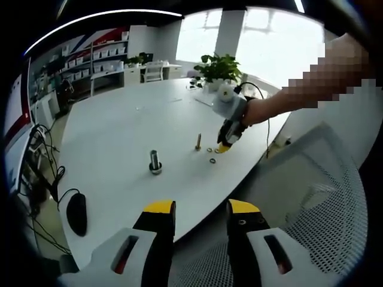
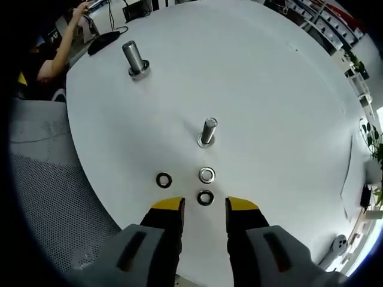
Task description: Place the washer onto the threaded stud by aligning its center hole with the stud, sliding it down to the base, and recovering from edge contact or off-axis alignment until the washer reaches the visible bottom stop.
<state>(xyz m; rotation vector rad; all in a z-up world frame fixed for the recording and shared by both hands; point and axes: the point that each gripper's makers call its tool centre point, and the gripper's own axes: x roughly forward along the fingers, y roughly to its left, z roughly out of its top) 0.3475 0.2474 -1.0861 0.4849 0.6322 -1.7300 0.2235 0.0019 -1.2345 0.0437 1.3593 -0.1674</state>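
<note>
A: Left hand-held gripper (image 1: 200, 216)?
B: Released, empty, well apart from the parts.
A: Right hand-held gripper (image 2: 204, 207)?
B: Released; nearest washer (image 2: 205, 197) lay flat on the tabletop (image 2: 281, 107) between its jaws, upright threaded stud (image 2: 207, 131) straight beyond.

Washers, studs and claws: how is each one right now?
Near washer: flat on the table, between the right claw tips.
Left washer: flat, loose.
Far washer: flat, loose.
Near stud: upright, bare.
Far stud: upright, bare.
Right claw: open.
Left claw: open, empty.
</note>
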